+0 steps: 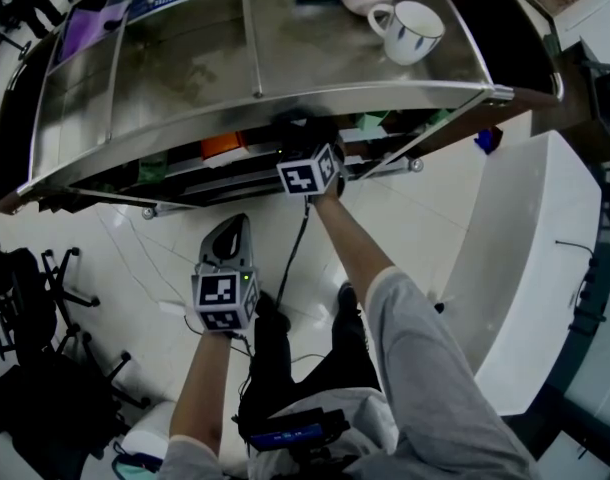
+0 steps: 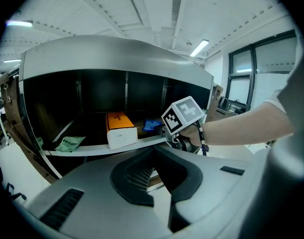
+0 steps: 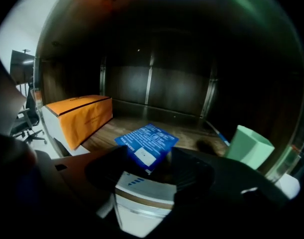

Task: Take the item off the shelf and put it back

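- A steel shelf unit (image 1: 185,78) stands on a pale tiled floor, with two mugs (image 1: 410,30) on its top. The work is on the dark lower shelf beneath.
- My right gripper (image 1: 310,168) reaches in under the top. Its jaws stand apart around the near corner of a blue packet (image 3: 147,141), not closed on it as far as I can see.
- The packet lies flat on the wooden shelf board, between an orange box (image 3: 82,114) and a pale green cup (image 3: 247,146).
- I judge it light, thin and floppy, with a slick printed skin. I would pinch that near edge firmly and draw it out level, or it may sag or slip.
- My left gripper (image 1: 227,243) hangs back from the shelf, jaws parted and empty.
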Demonstrator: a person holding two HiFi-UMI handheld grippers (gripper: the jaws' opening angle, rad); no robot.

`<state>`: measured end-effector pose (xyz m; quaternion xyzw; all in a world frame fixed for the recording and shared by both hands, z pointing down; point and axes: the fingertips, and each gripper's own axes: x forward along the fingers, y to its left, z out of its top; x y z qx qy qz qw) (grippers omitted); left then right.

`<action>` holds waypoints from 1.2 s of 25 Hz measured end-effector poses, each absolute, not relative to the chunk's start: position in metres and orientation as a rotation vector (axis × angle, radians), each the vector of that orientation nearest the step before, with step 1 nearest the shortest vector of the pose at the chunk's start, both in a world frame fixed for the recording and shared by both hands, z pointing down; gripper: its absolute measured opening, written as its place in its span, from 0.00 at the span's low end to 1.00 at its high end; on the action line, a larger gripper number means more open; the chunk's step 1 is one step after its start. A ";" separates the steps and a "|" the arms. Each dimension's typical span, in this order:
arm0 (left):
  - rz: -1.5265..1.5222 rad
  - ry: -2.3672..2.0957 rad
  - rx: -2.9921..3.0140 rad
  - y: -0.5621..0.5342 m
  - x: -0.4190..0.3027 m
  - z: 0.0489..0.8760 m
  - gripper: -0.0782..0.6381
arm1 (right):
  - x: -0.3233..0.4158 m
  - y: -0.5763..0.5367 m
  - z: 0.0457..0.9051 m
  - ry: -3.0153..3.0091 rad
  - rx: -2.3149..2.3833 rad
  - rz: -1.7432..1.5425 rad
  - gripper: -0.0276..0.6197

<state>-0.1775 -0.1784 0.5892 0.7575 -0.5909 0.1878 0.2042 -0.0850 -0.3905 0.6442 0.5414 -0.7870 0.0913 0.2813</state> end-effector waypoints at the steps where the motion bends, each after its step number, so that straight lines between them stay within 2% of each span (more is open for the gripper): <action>1: 0.525 -1.647 2.119 -0.179 -0.178 0.591 0.12 | -0.088 -0.391 0.647 -2.108 1.434 0.256 0.51; 5: 0.527 -1.642 2.094 -0.178 -0.179 0.592 0.12 | -0.102 -0.397 0.658 -2.107 1.361 0.265 0.63; 11: 0.525 -1.645 2.076 -0.177 -0.181 0.596 0.12 | -0.111 -0.408 0.660 -2.105 1.294 0.207 0.63; 17: 0.527 -1.645 2.079 -0.178 -0.182 0.599 0.12 | -0.110 -0.409 0.674 -2.138 1.219 0.374 0.62; 20: 0.523 -1.641 2.084 -0.180 -0.177 0.599 0.12 | -0.113 -0.406 0.684 -2.131 1.155 0.413 0.58; 24: 0.519 -1.639 2.078 -0.181 -0.173 0.598 0.12 | -0.124 -0.400 0.674 -2.160 1.127 0.344 0.40; 29: 0.526 -1.652 2.083 -0.180 -0.179 0.598 0.12 | -0.128 -0.395 0.668 -2.159 1.143 0.267 0.28; 30: 0.524 -1.654 2.081 -0.180 -0.180 0.598 0.12 | -0.126 -0.395 0.666 -2.157 1.156 0.256 0.21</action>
